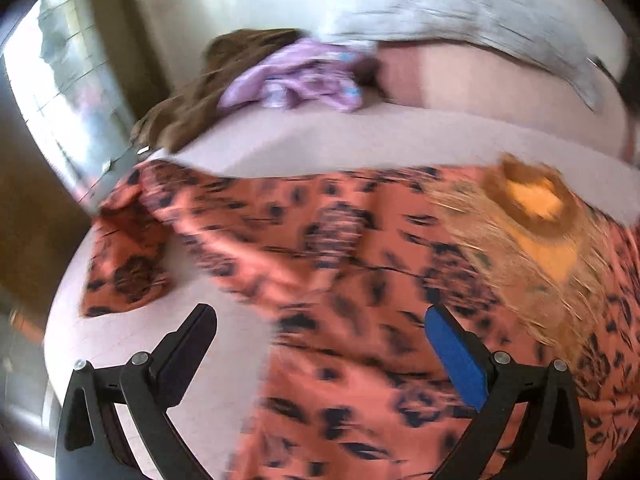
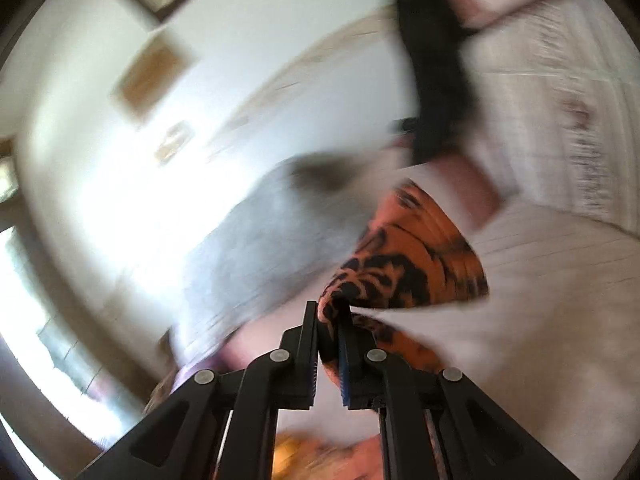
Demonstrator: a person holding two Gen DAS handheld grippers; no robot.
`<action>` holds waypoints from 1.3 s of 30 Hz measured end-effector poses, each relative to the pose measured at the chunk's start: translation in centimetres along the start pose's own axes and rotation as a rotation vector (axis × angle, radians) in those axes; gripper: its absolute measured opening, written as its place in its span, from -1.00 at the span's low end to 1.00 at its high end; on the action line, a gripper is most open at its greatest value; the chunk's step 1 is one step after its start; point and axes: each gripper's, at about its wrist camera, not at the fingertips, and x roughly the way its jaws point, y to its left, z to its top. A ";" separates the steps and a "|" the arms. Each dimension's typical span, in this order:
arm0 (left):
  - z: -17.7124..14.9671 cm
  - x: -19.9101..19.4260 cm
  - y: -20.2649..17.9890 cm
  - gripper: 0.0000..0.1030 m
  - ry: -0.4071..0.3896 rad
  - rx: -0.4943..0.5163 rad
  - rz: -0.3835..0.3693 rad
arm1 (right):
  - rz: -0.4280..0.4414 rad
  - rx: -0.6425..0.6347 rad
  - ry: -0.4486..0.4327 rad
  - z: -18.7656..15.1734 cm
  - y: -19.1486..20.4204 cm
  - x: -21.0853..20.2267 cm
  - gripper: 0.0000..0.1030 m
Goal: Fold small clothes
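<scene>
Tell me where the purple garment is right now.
In the left wrist view the purple garment lies crumpled at the top centre on the bed, against a brown garment on its left and beyond the spread orange patterned garment.

A bright window [image 1: 68, 92] lights a pale wall [image 2: 224, 56] hung with framed pictures [image 2: 150, 76], above a bed [image 1: 304, 140] with a grey blanket [image 1: 452, 12].

Counted on the bed: one orange patterned garment [image 1: 360, 264], one lilac garment [image 1: 296, 80], one brown garment [image 1: 192, 112], one grey blanket [image 1: 460, 8]. Two grippers [image 1: 320, 320] [image 2: 329, 312] are seen.
</scene>
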 end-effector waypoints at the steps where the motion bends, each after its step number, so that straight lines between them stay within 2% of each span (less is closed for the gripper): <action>1: 0.1 0.0 1.1 1.00 -0.001 -0.020 0.025 | 0.052 -0.017 0.028 -1.5 2.6 -0.2 -0.84; 4: 0.0 0.5 4.4 1.00 -0.005 -0.068 0.092 | 0.173 -0.031 0.134 -6.6 8.8 0.6 -0.84; 5: -0.2 0.7 5.7 1.00 -0.001 -0.083 0.107 | 0.210 -0.037 0.189 -9.5 11.2 1.5 -0.84; 6: -0.3 0.9 6.9 1.00 0.008 -0.102 0.117 | 0.222 -0.044 0.214 -10.9 12.3 2.1 -0.83; 7: -0.4 1.2 8.1 1.00 0.021 -0.127 0.127 | 0.236 -0.061 0.282 -14.2 14.4 3.6 -0.76; 9: -0.8 1.3 10.3 1.00 0.039 -0.180 0.132 | 0.220 -0.069 0.402 -18.6 16.3 5.7 -0.69; 10: -0.8 1.4 11.0 1.00 0.044 -0.203 0.130 | 0.203 -0.077 0.523 -22.2 17.5 7.4 -0.41; 11: -0.8 1.4 11.6 1.00 0.048 -0.226 0.129 | 0.207 -0.076 0.598 -24.4 18.1 8.1 0.06; 12: -0.8 1.5 11.9 1.00 0.053 -0.246 0.125 | 0.214 -0.071 0.667 -26.2 18.3 8.6 0.31; 13: -0.7 1.6 12.1 1.00 0.055 -0.260 0.113 | 0.232 -0.047 0.750 -28.5 18.3 8.8 0.51; 15: -0.6 1.5 11.8 1.00 0.049 -0.262 0.085 | 0.254 -0.057 0.786 -30.3 18.5 7.3 0.51; 17: -0.5 1.0 10.7 1.00 0.033 -0.237 0.062 | 0.250 -0.134 0.796 -30.1 17.9 6.0 0.51; 19: -0.3 0.4 8.7 1.00 0.012 -0.192 0.021 | 0.219 -0.180 0.764 -29.5 17.1 3.8 0.51; 22: 0.2 0.5 5.4 1.00 0.015 -0.128 -0.093 | 0.104 -0.203 0.661 -26.5 13.0 1.5 0.47; 24: 0.4 1.0 3.9 1.00 0.027 -0.115 -0.133 | 0.061 -0.178 0.616 -24.8 11.0 1.2 0.36; 26: 0.5 1.8 3.0 0.97 0.039 -0.120 -0.147 | 0.025 -0.093 0.573 -23.2 8.1 1.5 0.10; 28: 0.5 2.6 2.4 0.46 0.050 -0.135 -0.178 | -0.042 -0.029 0.544 -21.6 5.6 2.2 -0.03; 29: 0.6 3.1 2.0 -0.12 0.063 -0.137 -0.191 | -0.069 -0.005 0.547 -21.3 4.7 2.6 -0.15; 30: 0.6 3.8 1.6 -0.50 0.086 -0.133 -0.203 | -0.093 0.023 0.558 -21.1 3.8 3.1 -0.18; 31: 0.5 4.5 1.2 -0.57 0.116 -0.128 -0.198 | -0.116 0.057 0.573 -20.6 2.8 3.5 -0.18; 33: -0.1 6.0 0.4 -0.58 0.188 -0.124 -0.141 | -0.205 0.101 0.587 -20.3 0.9 4.5 -0.18; 34: -0.1 6.0 0.2 -0.58 0.180 -0.125 -0.130 | -0.322 0.110 0.627 -20.5 -0.5 5.2 -0.25; 35: 0.1 5.7 -0.3 -0.57 0.171 -0.110 -0.108 | -0.361 0.125 0.655 -20.8 -1.4 5.6 -0.36; 37: 0.4 5.0 -0.8 -0.57 0.153 -0.077 -0.091 | -0.338 0.200 0.642 -20.3 -2.4 5.6 -0.36; 38: 0.6 4.6 -0.8 -0.42 0.141 -0.073 -0.083 | -0.331 0.195 0.636 -20.0 -2.2 5.5 -0.33; 39: 0.8 4.0 -0.3 -0.12 0.122 -0.085 -0.077 | -0.325 0.173 0.626 -19.6 -1.9 5.2 -0.32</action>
